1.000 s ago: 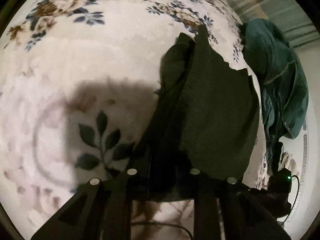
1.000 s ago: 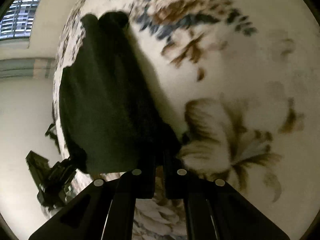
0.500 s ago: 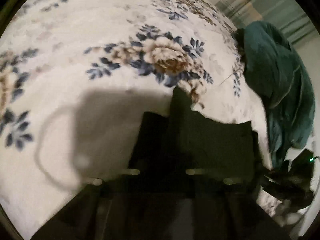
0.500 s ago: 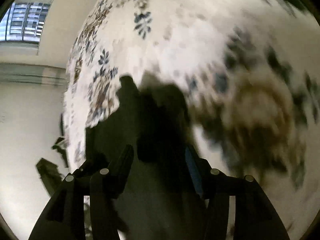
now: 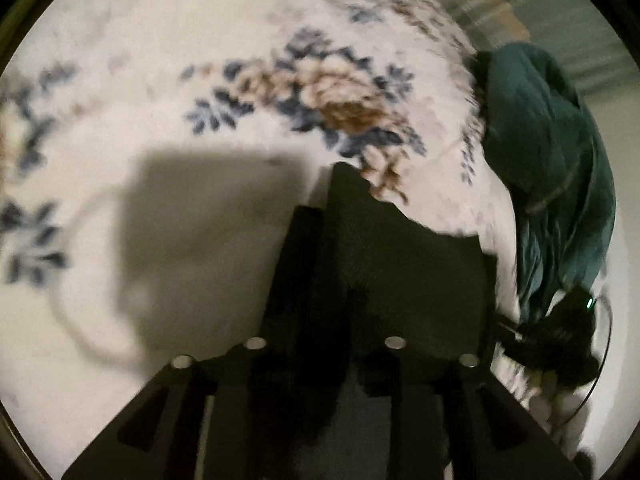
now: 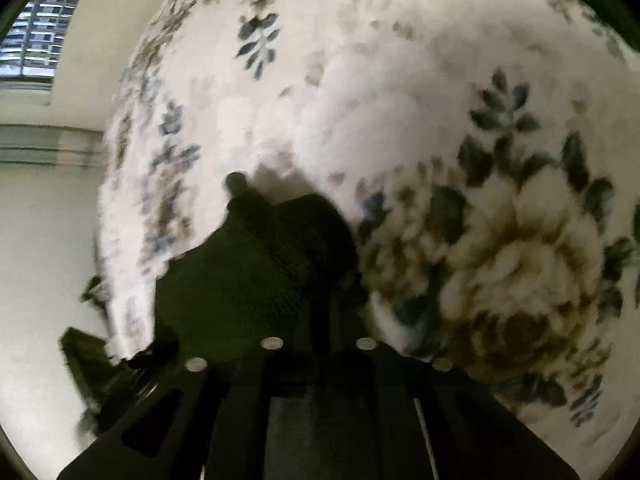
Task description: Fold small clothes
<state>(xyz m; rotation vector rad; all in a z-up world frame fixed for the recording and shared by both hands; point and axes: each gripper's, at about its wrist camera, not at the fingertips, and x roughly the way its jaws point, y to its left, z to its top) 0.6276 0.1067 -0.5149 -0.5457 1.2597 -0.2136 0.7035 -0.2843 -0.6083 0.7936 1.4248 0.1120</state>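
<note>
Risk lies in the dark garment (image 5: 404, 280), draped just ahead of both claws on the floral blanket (image 5: 200, 60), slipping unfolded as the left gripper (image 5: 326, 304) spreads and the right gripper (image 6: 320, 312) narrows, neither visibly pinching it.

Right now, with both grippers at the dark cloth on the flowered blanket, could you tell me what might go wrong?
1. The left gripper is opening, so the dark cloth may slip and the fold may spring back.
2. The right gripper is closing and might pinch the flowered blanket along with the cloth.
3. The cloth lies near the blanket's edge and could slide off.
</note>
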